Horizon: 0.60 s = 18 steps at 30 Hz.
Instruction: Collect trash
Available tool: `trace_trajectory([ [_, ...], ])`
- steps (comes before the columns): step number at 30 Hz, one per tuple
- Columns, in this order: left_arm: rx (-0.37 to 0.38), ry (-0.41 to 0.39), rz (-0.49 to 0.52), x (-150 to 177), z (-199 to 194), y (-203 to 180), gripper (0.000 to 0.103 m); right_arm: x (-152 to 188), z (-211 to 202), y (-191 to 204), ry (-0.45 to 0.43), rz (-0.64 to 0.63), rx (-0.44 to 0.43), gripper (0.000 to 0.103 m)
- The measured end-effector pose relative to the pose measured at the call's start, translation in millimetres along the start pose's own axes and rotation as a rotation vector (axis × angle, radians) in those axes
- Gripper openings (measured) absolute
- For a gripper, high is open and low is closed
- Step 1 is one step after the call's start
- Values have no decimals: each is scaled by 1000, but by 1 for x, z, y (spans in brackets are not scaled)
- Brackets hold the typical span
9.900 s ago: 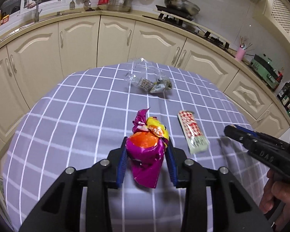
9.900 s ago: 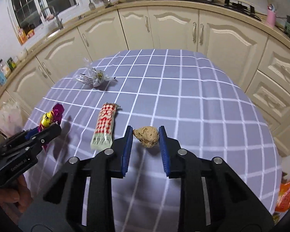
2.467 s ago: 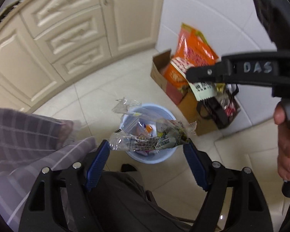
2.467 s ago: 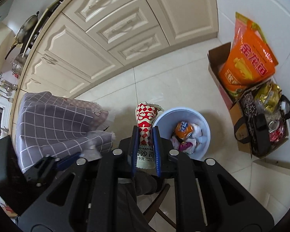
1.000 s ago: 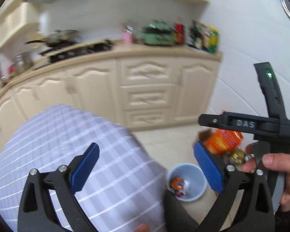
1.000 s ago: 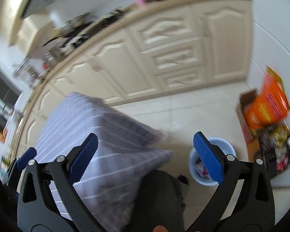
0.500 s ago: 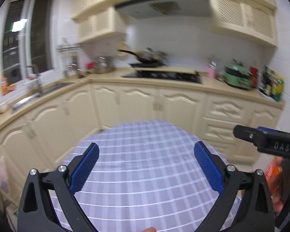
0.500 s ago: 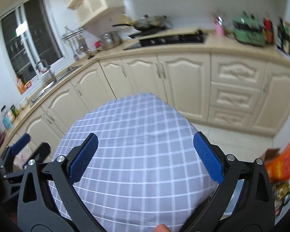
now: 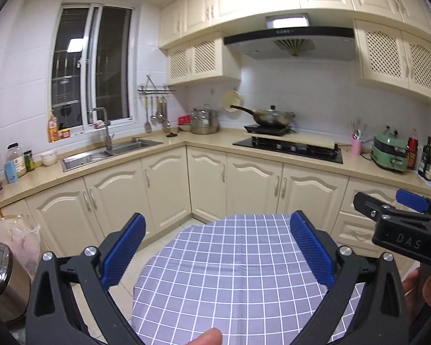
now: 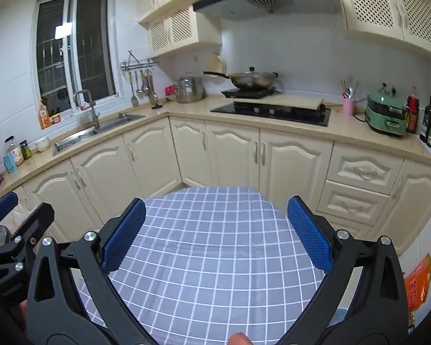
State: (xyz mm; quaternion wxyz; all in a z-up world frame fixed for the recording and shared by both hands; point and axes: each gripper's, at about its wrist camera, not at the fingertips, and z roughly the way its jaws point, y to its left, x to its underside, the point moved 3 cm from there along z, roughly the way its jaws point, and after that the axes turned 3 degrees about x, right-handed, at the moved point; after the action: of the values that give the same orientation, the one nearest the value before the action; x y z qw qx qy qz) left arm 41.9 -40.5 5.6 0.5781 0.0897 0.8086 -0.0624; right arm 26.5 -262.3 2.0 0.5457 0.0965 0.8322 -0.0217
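My left gripper (image 9: 217, 247) is open wide and empty, held level above the round table with the grey checked cloth (image 9: 230, 270). My right gripper (image 10: 215, 234) is also open wide and empty above the same table (image 10: 209, 258). The right gripper shows at the right edge of the left wrist view (image 9: 399, 215), and the left gripper at the left edge of the right wrist view (image 10: 11, 230). No trash shows on the cloth in either view. The trash bin is out of view.
Cream kitchen cabinets (image 9: 204, 184) curve behind the table, with a sink (image 9: 109, 151) at left and a stove with a pan (image 9: 273, 118) at centre. An orange bag (image 10: 419, 281) stands on the floor at right. A rice cooker (image 9: 3, 276) stands at lower left.
Both grippers have swung up from the bin on the floor and now face the kitchen over the table. Both stay open and empty after dropping their wrappers.
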Motion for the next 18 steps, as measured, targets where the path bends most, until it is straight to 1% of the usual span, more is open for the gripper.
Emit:
trace_trajectory([
  [3,-9,-16,-29,-6,-9,5,98,-5,-9,10,-20,-19,-9,97],
  [18,-45,-65,-64,-18,-33,28,98,-16,-17,39,-45,-50,-77,97],
])
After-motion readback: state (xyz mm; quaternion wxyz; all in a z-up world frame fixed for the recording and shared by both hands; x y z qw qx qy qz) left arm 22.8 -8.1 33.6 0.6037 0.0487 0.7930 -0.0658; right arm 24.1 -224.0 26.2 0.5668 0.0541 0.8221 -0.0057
